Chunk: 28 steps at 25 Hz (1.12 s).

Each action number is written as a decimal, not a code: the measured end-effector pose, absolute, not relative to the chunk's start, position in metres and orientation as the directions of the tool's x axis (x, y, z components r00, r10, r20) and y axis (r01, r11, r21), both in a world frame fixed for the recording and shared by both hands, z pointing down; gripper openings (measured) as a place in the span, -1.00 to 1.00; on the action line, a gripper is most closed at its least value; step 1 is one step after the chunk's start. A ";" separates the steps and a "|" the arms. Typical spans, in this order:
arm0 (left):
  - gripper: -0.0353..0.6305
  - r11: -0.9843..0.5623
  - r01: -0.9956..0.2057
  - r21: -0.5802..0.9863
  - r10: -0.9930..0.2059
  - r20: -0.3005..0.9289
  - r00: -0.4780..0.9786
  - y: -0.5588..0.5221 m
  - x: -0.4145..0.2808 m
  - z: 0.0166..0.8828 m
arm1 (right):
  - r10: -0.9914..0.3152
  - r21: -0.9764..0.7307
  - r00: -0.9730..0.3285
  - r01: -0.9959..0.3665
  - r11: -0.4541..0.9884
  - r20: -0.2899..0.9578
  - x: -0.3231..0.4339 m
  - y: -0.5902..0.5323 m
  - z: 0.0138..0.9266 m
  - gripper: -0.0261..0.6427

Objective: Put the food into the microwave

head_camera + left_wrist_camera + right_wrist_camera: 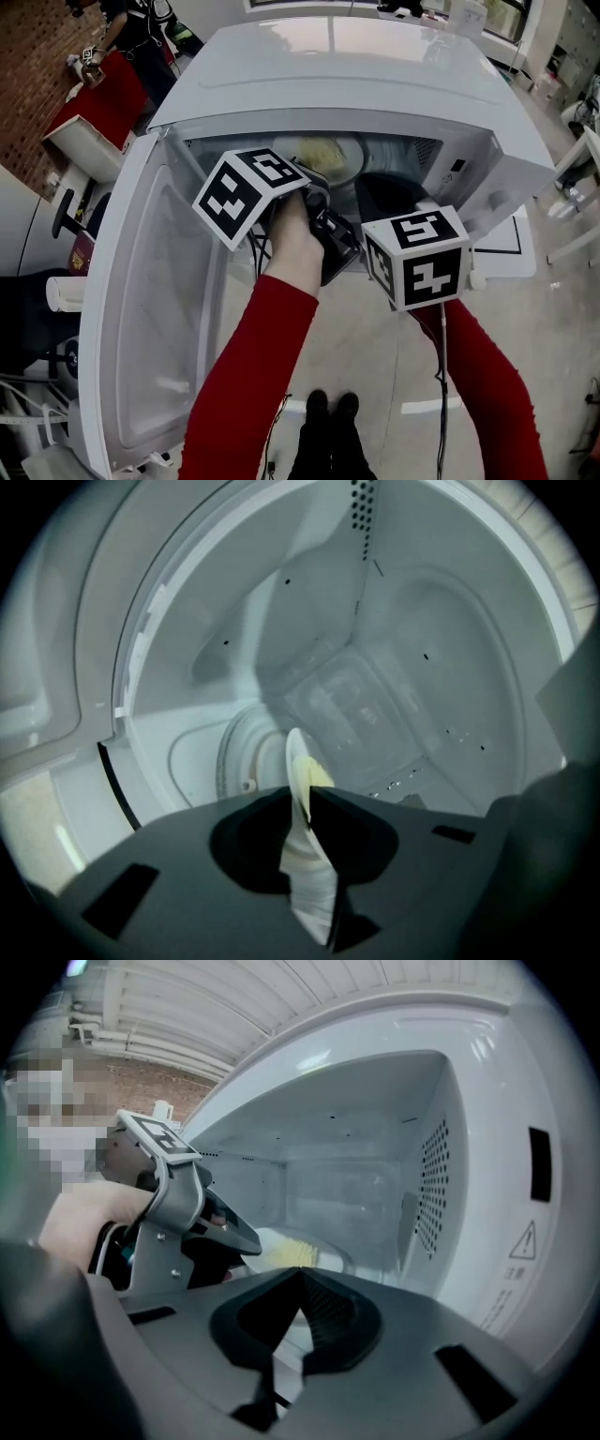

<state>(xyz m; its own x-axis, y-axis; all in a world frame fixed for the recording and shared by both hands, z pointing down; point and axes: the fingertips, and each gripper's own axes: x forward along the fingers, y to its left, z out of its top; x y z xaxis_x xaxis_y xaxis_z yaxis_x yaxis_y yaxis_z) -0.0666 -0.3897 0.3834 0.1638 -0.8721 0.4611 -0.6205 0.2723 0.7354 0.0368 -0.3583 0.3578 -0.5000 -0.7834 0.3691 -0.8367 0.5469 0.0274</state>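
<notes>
The left gripper [302, 797] reaches into the open microwave [356, 75], its jaws nearly together and pinched on the rim of a white plate [309, 883]. The plate carries the yellow food [323, 152] and sits around the middle of the microwave's floor. I can't tell whether it rests there or hangs just above. The left hand [295, 234], in a red sleeve [253, 375], slopes downward into the cavity. The right gripper [300, 1274] hovers at the right side of the opening, clenched on nothing. The door [141, 309] stands swung wide to the left.
</notes>
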 end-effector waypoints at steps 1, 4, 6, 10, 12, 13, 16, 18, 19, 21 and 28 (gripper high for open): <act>-0.72 0.270 -0.632 0.727 -0.871 0.465 0.162 -0.389 -0.066 0.384 | -0.784 0.033 -0.501 -0.835 0.549 0.367 0.036 -0.358 0.357 -0.88; -0.67 0.264 -0.673 0.691 -0.862 0.482 0.157 -0.388 -0.066 0.385 | -0.786 0.054 -0.500 -0.831 0.554 0.364 0.035 -0.358 0.355 -0.88; -0.65 0.253 -0.701 0.667 -0.859 0.488 0.153 -0.388 -0.067 0.385 | -0.787 0.062 -0.499 -0.829 0.555 0.363 0.034 -0.357 0.354 -0.88; -0.65 0.243 -0.740 0.628 -0.861 0.491 0.133 -0.388 -0.071 0.385 | -0.787 0.070 -0.498 -0.828 0.556 0.364 0.033 -0.356 0.354 -0.88; -0.64 0.243 -0.763 0.599 -0.862 0.494 0.113 -0.387 -0.073 0.385 | -0.787 0.077 -0.497 -0.826 0.558 0.366 0.033 -0.355 0.354 -0.88; -0.63 0.243 -0.775 0.584 -0.862 0.496 0.104 -0.387 -0.074 0.386 | -0.787 0.080 -0.496 -0.826 0.558 0.367 0.033 -0.355 0.354 -0.88; -0.59 0.247 -0.804 0.542 -0.860 0.505 0.076 -0.387 -0.078 0.386 | -0.785 0.084 -0.495 -0.824 0.560 0.372 0.033 -0.354 0.357 -0.88; -0.59 0.250 -0.819 0.516 -0.858 0.510 0.060 -0.387 -0.080 0.386 | -0.784 0.087 -0.495 -0.823 0.561 0.375 0.032 -0.354 0.358 -0.88; -0.58 0.252 -0.826 0.505 -0.857 0.513 0.052 -0.386 -0.081 0.386 | -0.783 0.088 -0.495 -0.822 0.562 0.375 0.032 -0.354 0.358 -0.88; -0.58 0.259 -0.837 0.482 -0.854 0.519 0.034 -0.385 -0.083 0.386 | -0.782 0.091 -0.496 -0.821 0.564 0.377 0.030 -0.353 0.358 -0.88; -0.54 0.250 -0.891 0.378 -0.844 0.536 -0.009 -0.387 -0.084 0.387 | -0.778 0.094 -0.493 -0.819 0.566 0.389 0.030 -0.353 0.365 -0.88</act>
<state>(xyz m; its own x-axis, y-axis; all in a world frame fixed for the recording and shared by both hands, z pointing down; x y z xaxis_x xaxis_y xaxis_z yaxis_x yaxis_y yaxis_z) -0.0836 -0.3869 0.3871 -0.0093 -0.8439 0.5364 -0.8915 0.2501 0.3779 0.0297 -0.3525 0.3646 -0.4930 -0.7781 0.3893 -0.8192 0.5659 0.0937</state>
